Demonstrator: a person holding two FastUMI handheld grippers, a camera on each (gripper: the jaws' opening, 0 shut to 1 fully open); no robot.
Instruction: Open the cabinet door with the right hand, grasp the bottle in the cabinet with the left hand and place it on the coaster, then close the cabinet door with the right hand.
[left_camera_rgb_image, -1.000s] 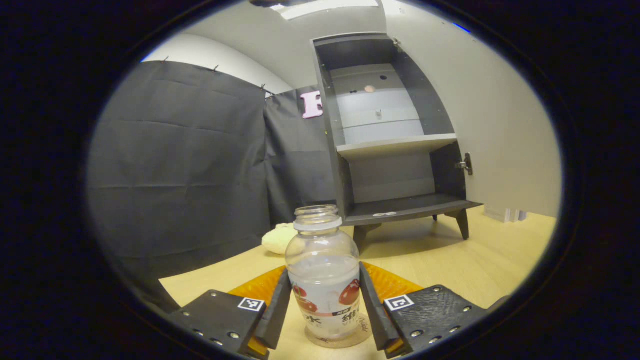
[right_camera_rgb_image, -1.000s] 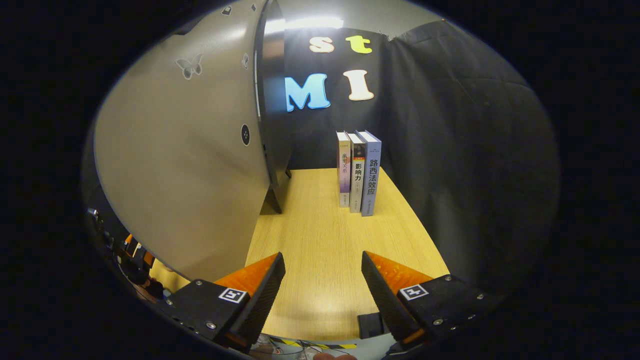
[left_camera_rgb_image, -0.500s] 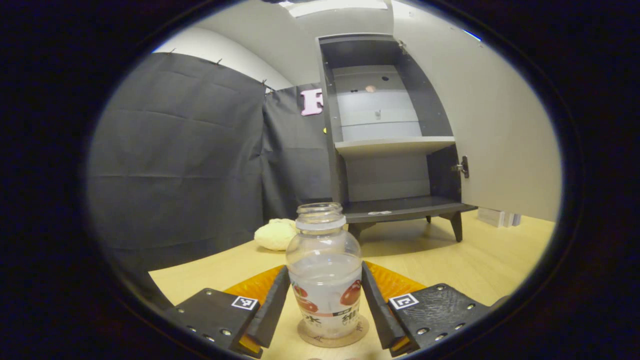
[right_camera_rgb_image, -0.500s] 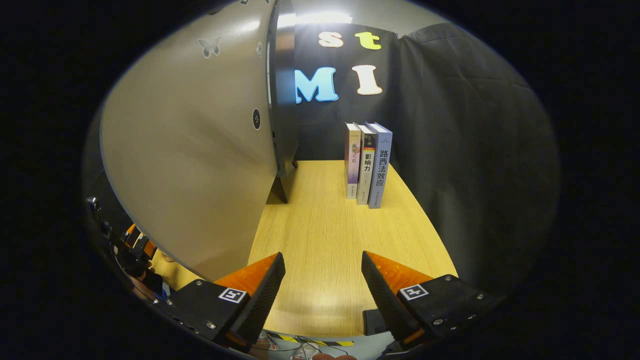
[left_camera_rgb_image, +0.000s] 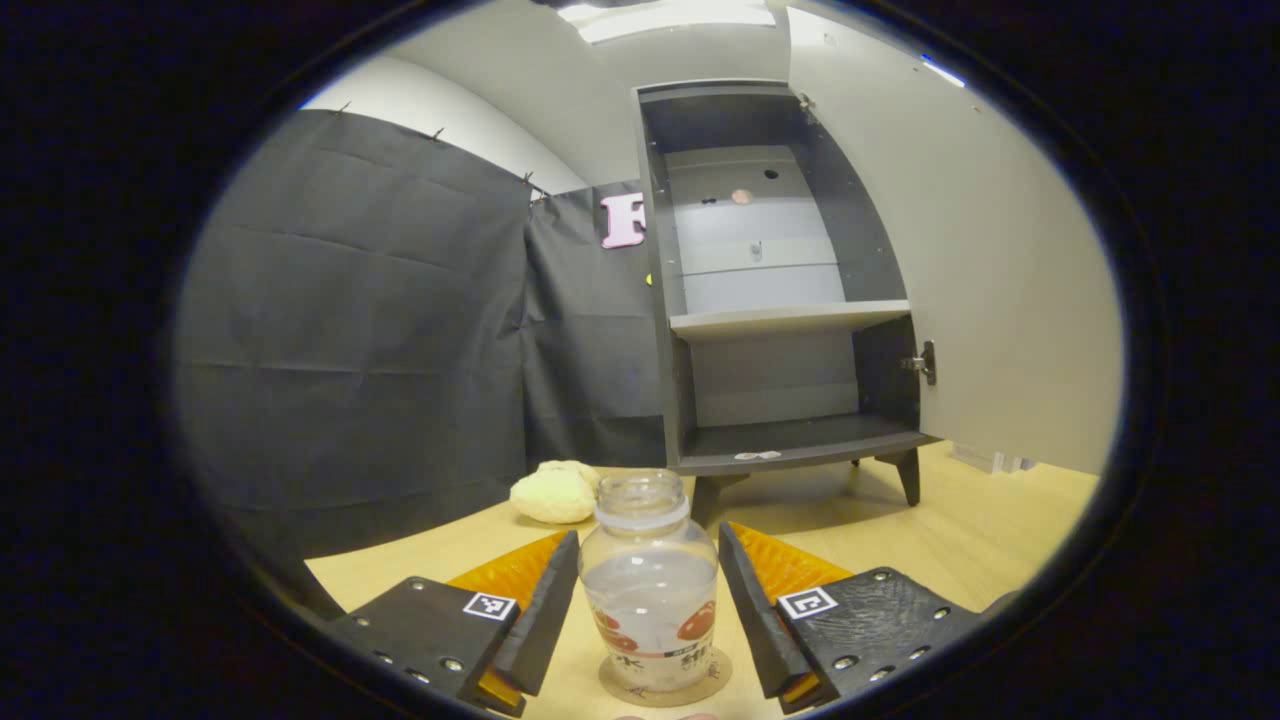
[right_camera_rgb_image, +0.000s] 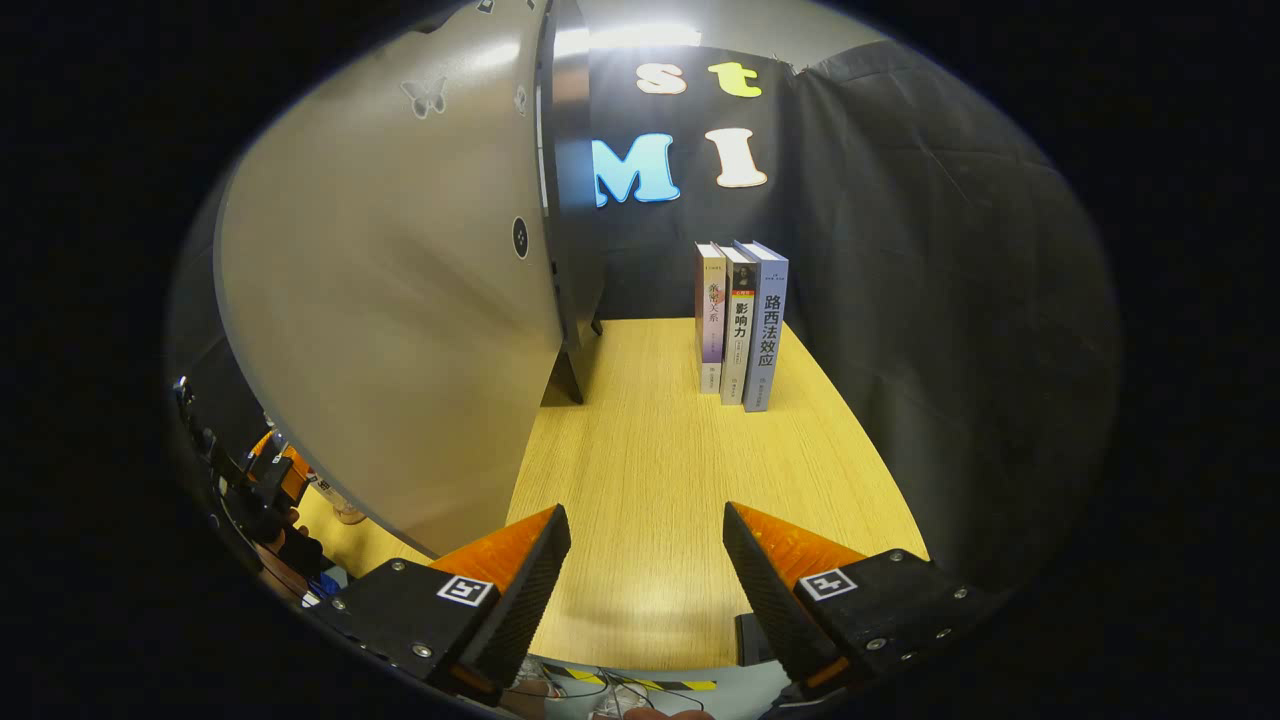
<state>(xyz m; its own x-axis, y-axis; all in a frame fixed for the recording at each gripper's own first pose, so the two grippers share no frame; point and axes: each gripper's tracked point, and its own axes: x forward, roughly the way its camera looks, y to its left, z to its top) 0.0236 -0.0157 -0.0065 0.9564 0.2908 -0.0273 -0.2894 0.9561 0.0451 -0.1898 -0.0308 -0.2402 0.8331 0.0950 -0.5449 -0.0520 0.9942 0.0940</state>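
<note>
Standing on coaster (left_camera_rgb_image: 665, 682), bottle (left_camera_rgb_image: 650, 600) between parted left gripper (left_camera_rgb_image: 648, 620) fingers, right gripper (right_camera_rgb_image: 645, 585) open, empty, door (right_camera_rgb_image: 400, 300) open beside it

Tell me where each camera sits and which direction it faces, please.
Left gripper view: low over the table, facing the open cabinet; its own tool flanks the bottle on the coaster.
Right gripper view: beside the cabinet door, facing the books; its own tool is open and empty.
Shared: the door, the table, and the left tool at the edge.
</note>
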